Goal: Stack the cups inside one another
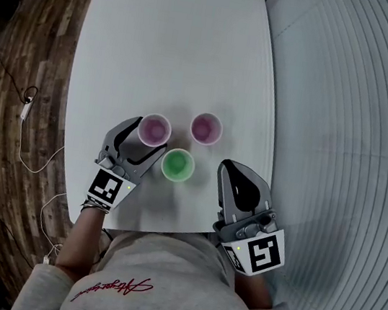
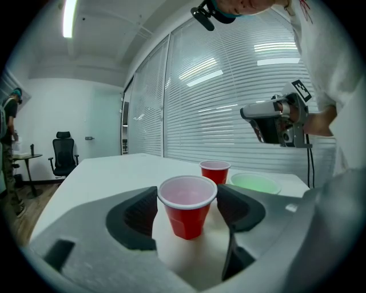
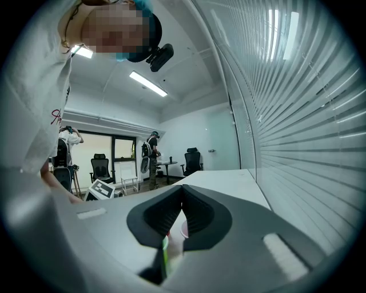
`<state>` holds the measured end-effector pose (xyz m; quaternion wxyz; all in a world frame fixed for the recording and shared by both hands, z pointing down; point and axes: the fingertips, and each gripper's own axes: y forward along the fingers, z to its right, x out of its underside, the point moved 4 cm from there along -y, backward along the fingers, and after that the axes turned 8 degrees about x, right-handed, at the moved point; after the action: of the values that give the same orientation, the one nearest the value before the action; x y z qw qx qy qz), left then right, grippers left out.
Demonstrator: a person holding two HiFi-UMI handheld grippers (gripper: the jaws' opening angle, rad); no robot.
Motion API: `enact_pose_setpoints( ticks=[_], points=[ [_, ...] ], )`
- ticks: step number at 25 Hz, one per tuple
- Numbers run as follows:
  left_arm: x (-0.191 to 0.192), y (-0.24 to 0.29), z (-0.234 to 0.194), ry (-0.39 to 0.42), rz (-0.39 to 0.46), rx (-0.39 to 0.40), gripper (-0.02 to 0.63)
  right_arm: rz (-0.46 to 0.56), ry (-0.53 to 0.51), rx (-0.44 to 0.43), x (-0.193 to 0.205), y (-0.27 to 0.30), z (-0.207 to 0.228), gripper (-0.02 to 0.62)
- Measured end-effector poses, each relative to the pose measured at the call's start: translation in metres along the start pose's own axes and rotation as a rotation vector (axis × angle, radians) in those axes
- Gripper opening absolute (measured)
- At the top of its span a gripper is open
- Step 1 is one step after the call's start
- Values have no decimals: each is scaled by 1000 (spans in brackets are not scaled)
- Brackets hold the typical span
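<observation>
Three cups stand apart on the tabletop [image 1: 176, 38], none inside another, so by my judgement the stacking is not yet begun. The green cup [image 1: 178, 165] is nearest to the person. One red cup [image 1: 154, 130] stands just beyond it to the left, and the other red cup [image 1: 206, 128] just beyond it to the right. All are upright. The left gripper [image 1: 148, 138], left of the green cup, has its jaws apart around the first red cup, which rests on the tabletop and does not look clamped. The right gripper [image 1: 234, 170], right of the green cup, has its jaws together and is empty. Both nesting steps are left to do.
</observation>
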<state>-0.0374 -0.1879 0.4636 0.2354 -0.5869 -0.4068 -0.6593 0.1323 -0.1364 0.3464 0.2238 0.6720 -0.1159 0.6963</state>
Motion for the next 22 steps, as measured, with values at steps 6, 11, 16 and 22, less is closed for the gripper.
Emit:
enact_pose_setpoints(
  ticks=[6,11,16,22],
  points=[
    [-3,-2,-3,-16,4,-21,321,5,1,2,-6,0,-1,-2],
    [-7,-3,-3,4,16,-30,321,7,2,2,-8,0,-1,-2],
    [-13,-8,-2,10,43,-41,321,15,-1,0,-9,-5,-6,-2],
    [-19,-15,-2,25,56,-47,319,25,-4,1,-13,-6,-11,-2]
  ],
)
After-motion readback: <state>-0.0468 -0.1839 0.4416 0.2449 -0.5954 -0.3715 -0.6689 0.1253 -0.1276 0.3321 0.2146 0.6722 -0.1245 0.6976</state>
